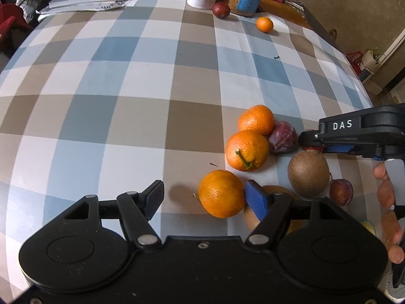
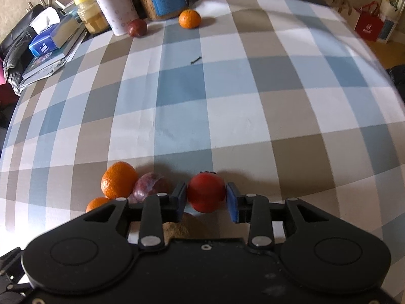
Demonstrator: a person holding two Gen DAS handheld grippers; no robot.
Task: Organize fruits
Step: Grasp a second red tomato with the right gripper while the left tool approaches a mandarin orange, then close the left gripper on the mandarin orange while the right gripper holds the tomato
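- Gathering looks well along: oranges, plums and a kiwi cluster near you.
- Your right gripper brackets a red fruit, jaws not quite touching it.
- Your left gripper hangs spread wide.
- Left: far orange, far plum.

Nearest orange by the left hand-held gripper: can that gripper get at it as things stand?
Probably yes. The left hand-held gripper is open and the orange already lies between its fingers, with its left side facing bare tablecloth. A kiwi and other fruit crowd the right.
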